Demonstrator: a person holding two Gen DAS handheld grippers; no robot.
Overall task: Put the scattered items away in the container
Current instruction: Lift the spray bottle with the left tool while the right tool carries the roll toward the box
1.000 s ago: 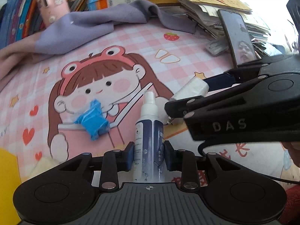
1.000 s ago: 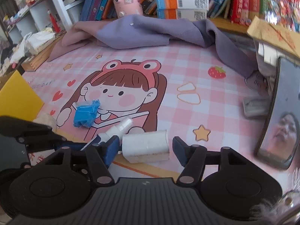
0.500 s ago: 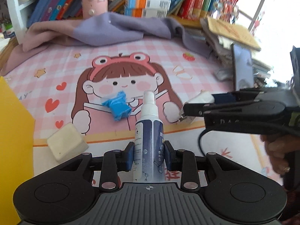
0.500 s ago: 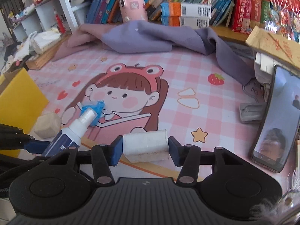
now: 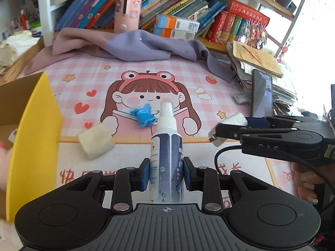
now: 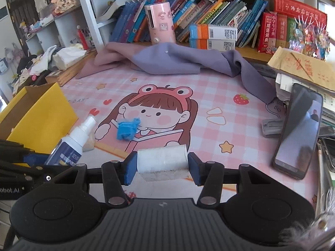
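Observation:
My left gripper is shut on a dark blue spray bottle with a white nozzle, held up over the pink cartoon mat. The same bottle shows at the left of the right wrist view. My right gripper is shut on a white plastic-wrapped block, lifted off the mat; in the left wrist view this block sticks out of the black right gripper. On the mat lie a cream sponge block and a crumpled blue wrapper. The yellow cardboard box stands open at the left.
A phone leans on a paper stack at the right. A purple cloth is bunched at the mat's far edge, before a bookshelf with a pink canister. A person's hand holds the right gripper.
Both grippers have risen from the mat. The right jaws closed onto the white block and lifted it. The left gripper carried the bottle up, bringing the yellow box into view at the left.

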